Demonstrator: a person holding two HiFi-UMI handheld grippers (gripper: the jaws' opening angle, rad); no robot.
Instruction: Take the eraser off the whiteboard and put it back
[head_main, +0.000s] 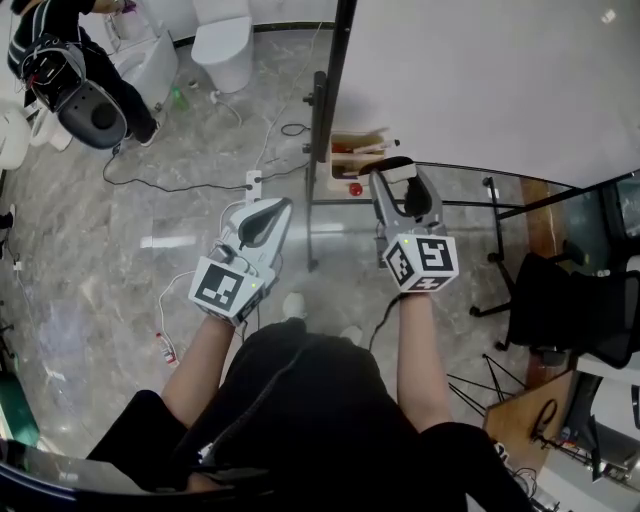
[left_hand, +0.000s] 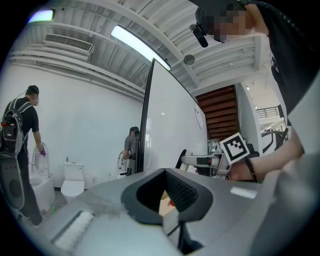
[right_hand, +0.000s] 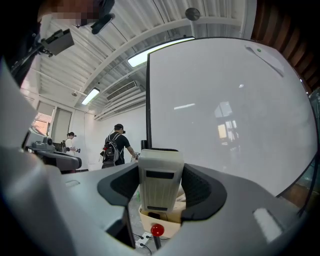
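Right gripper (head_main: 402, 190) has the eraser (right_hand: 160, 182) clamped by its long sides, jaws wide around it, white back toward the cam; it's off the whiteboard (head_main: 480, 80), held in front of it and above the tray (head_main: 352, 150) at the board's foot. Left gripper (head_main: 280, 207) is empty, jaws drawn in till the tips about meet; it hangs beside the right one, apart from it.

What we'd worry abt, as judgement only: the pads hold smooth plastic sides, so a bump vs. the board edge could twist the eraser loose; it'd drop into the tray or past it to the floor. If we bring it in tilted, only one edge meets the board and it may not stick; letting go too soon = it slides down. Pushing hard could also shove the board on its stand; the left gripper is free to steady the frame if reqd.
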